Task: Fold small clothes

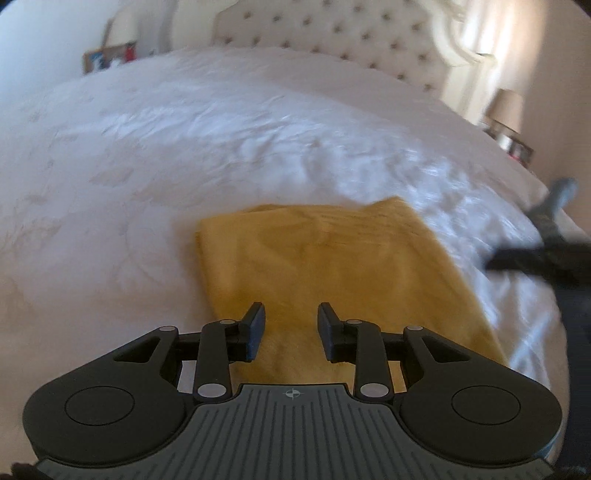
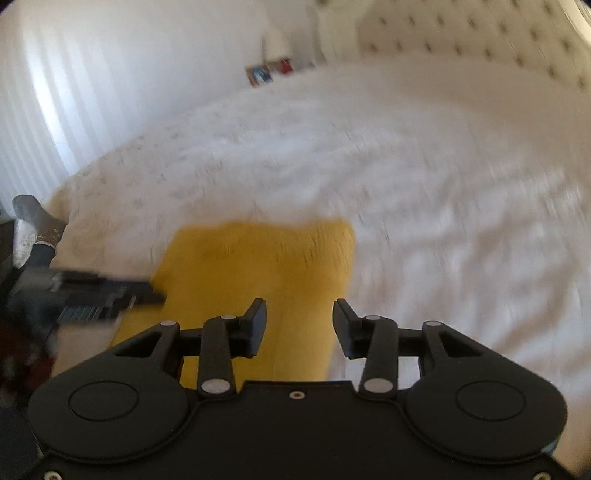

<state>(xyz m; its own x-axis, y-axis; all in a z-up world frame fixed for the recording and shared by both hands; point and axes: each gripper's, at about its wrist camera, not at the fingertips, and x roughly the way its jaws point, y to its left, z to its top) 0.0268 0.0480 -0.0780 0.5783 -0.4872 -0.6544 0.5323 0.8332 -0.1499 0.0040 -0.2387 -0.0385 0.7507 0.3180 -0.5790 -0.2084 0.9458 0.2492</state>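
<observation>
Lying flat on the rumpled white quilted bedspread (image 1: 184,140), the folded mustard-yellow soft cloth (image 1: 325,258) fills lower centre; left gripper (image 1: 291,330) and right gripper (image 2: 299,328) hover parted, grasping nothing.

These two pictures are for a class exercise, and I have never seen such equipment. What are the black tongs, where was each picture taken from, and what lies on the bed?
A person holds one pair of tongs in each hand, each with a camera looking along its fingers. One picture comes from the left tongs, the other from the right tongs. Both stand open above a folded yellow cloth lying on the white bed. Neither holds anything. The padded headboard stands behind.
</observation>
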